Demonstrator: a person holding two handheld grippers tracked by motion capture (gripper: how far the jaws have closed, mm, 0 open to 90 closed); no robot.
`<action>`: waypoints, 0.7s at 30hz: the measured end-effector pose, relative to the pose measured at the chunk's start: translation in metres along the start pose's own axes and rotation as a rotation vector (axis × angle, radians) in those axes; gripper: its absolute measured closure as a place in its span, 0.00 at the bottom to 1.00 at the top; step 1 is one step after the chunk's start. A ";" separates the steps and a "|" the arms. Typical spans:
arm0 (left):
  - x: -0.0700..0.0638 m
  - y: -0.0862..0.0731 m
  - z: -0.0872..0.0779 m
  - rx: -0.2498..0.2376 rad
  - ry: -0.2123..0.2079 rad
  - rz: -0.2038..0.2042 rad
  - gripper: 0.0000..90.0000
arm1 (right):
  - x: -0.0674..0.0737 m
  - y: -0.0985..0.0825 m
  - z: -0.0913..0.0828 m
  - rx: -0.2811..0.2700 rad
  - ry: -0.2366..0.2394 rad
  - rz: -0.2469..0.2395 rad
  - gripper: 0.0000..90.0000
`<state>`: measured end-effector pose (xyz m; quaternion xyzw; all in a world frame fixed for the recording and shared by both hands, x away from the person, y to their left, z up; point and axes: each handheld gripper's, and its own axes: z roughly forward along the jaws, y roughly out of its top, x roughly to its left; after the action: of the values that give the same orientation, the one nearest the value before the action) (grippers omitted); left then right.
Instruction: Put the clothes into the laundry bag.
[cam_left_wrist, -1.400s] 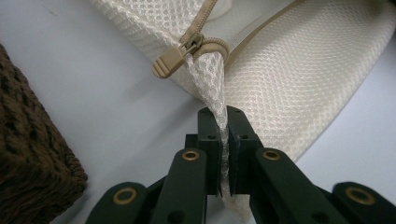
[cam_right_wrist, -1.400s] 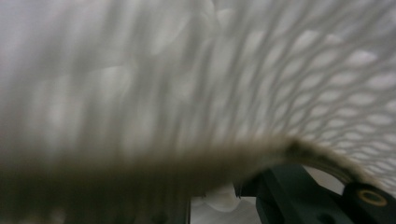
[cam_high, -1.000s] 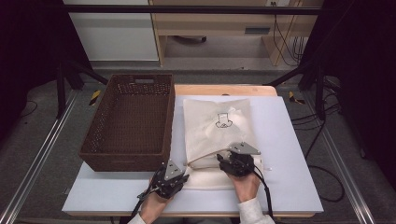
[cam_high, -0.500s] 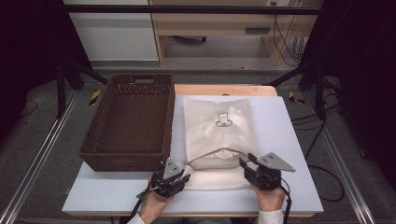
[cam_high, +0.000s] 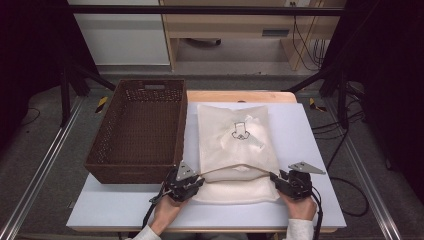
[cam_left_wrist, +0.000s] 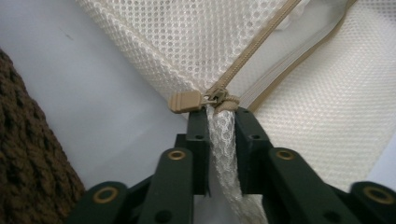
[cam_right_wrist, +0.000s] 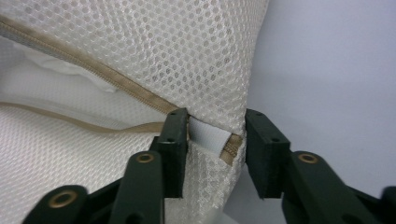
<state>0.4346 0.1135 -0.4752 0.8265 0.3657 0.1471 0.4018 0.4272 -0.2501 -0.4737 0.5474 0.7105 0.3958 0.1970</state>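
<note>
A cream mesh laundry bag lies on the white table, holding a white garment with a small black print. Its tan zipper runs along the near edge and stands open. My left gripper is at the bag's near left corner. Its jaws have just been closing and now pinch a bunched strip of mesh right behind the zipper slider. My right gripper is at the near right corner. Its jaws have been closing too and straddle the zipper's end with its white tab, without visibly pinching it.
A dark brown wicker basket stands empty on the table's left half, its near right corner close to my left gripper. Bare table lies to the right of the bag and along the front edge. Black frame legs and cables are on the floor beyond.
My right gripper has moved to the right along the bag's near edge, from the middle to the right corner. The zipper gap has lengthened. The left gripper has stayed at the left corner.
</note>
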 end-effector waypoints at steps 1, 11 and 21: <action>0.000 0.000 -0.002 0.001 0.015 -0.001 0.90 | 0.000 -0.001 -0.001 0.006 0.005 -0.014 0.80; 0.000 -0.005 -0.011 -0.016 0.035 0.029 0.79 | -0.002 -0.011 -0.006 0.014 0.042 -0.037 0.77; 0.003 -0.002 -0.045 -0.112 -0.018 0.043 0.41 | -0.003 0.001 -0.031 -0.207 0.018 -0.089 0.38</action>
<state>0.4117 0.1418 -0.4490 0.8116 0.3354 0.1683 0.4478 0.4067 -0.2634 -0.4551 0.4885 0.6913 0.4627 0.2636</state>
